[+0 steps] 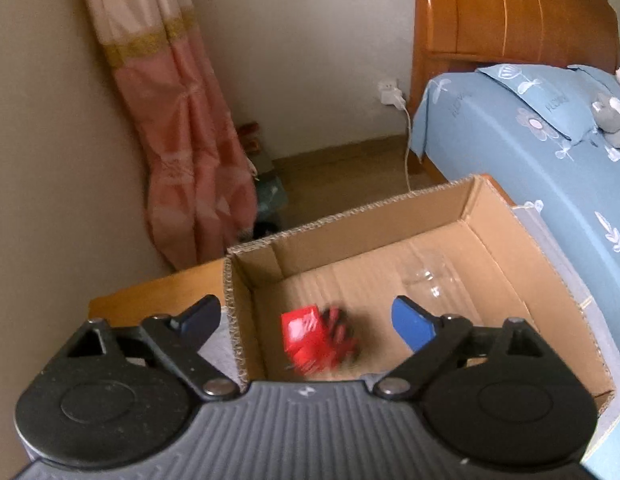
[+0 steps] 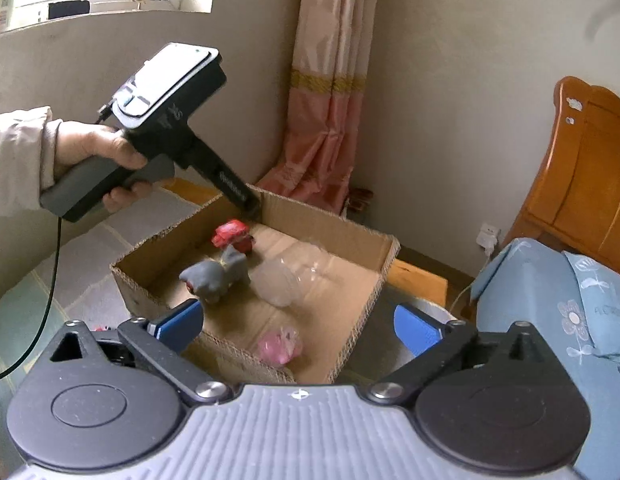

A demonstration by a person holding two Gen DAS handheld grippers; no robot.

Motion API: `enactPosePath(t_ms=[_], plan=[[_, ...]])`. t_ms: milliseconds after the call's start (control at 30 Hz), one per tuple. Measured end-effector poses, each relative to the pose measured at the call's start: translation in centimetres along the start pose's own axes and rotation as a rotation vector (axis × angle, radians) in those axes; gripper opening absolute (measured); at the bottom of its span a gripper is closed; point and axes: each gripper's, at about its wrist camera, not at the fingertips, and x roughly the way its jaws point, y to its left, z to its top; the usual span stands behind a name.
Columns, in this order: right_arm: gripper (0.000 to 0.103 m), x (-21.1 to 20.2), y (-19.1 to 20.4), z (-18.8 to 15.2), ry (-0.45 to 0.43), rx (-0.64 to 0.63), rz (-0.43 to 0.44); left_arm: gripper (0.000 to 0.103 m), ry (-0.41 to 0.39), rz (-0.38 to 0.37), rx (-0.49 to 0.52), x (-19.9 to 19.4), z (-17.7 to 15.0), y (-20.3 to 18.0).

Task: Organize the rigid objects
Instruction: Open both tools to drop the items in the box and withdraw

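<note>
The cardboard box (image 2: 362, 280) on the bench (image 1: 157, 294) holds the grey toy (image 2: 215, 276), clear bottle (image 2: 275, 282) and red toy (image 1: 310, 336), both hand-held grippers, left (image 1: 305, 320) and right (image 2: 297, 326), gaping empty above, and that tumbling toy could well bounce out!
</note>
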Motion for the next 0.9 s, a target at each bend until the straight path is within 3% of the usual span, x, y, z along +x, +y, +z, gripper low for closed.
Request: enactPosePath(t_ms=[267,500,767,900], plan=[[0.103,-0.2,0.6,-1.4,0.045,0.042,-0.016,0.092,-0.011,-0.003,0.017,-3.0,-2.1,0.1],[0.103,-0.7,2.1,-3.2,0.072,0.103,-0.036,0.093,-0.068,0.015,0.007,-6.9,-4.8,-0.1],[0.103,-1.0,4.7,-6.8,0.087,0.163,-0.024,0.099,-0.138,-0.021,0.027,-11.1,-10.4,-1.9],[0.103,-0.9,6.4,-9.0,0.114,0.166,-0.007,0.099,-0.128,-0.039,0.039,-11.7,-13.4,-3.0]])
